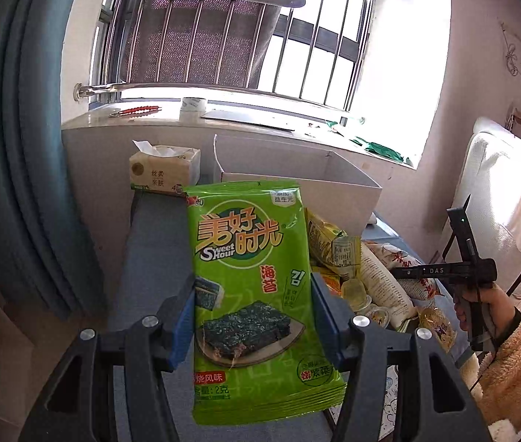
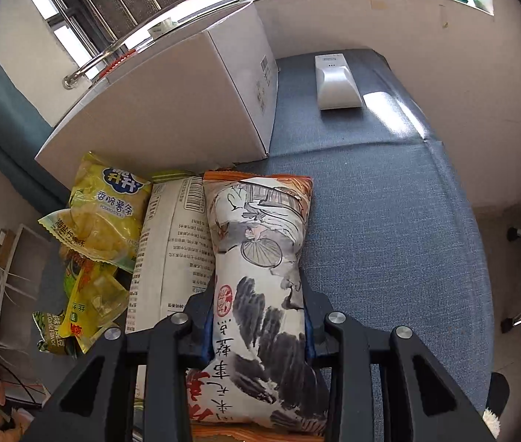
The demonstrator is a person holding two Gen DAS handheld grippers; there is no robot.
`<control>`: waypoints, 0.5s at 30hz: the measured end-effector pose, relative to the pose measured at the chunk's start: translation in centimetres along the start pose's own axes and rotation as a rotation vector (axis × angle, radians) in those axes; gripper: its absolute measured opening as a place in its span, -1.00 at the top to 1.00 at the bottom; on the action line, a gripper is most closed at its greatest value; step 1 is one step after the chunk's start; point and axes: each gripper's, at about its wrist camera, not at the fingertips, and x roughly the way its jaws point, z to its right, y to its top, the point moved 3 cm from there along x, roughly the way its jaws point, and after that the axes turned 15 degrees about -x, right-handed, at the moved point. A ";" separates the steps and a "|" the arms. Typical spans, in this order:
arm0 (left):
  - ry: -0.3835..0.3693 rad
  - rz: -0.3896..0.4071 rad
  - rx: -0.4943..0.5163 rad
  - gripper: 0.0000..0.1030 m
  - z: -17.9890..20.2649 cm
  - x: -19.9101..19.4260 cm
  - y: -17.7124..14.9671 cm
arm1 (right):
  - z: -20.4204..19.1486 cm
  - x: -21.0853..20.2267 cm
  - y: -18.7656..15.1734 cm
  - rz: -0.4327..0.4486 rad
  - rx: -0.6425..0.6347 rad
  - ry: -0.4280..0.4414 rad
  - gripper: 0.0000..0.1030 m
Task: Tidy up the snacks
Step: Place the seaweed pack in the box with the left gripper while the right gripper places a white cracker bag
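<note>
Seaweed snack packet (image 1: 256, 294), green, stands upright between the blue pads of the left hand-held gripper (image 1: 254, 316); both pads press its side edges and the packet is lifted clear of the grey-blue cushioned surface (image 1: 150, 258). Behind the packet sits an open white cardboard box (image 1: 334, 180), with a tissue pack (image 1: 164, 169) to its left against the windowsill.

Right hand-held gripper (image 2: 258, 316) is closed partway on a white rice-cracker bag with an orange edge and ink drawing (image 2: 260, 258). Both jaws pinch the bag at its middle, where it narrows visibly. The bag lies lengthwise on the surface, its far end near the corner of the white box.

Directly left of this bag, touching it, lies a second white bag (image 2: 172, 243) with its printed back and barcode facing up. Further left is a loose pile: a yellow potato-stick bag (image 2: 113, 206) on top, other yellow and green packets (image 2: 87, 302) below it.

A white device (image 2: 335, 81) lies on the surface beyond the box, well apart from the snacks. In the left wrist view, a hand in a fluffy sleeve (image 1: 510, 361) grips the right tool handle.
</note>
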 end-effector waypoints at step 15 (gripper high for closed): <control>-0.103 0.050 0.011 -0.19 3.0 2.9 6.1 | -1.0 -12.4 6.0 0.396 0.064 0.071 0.24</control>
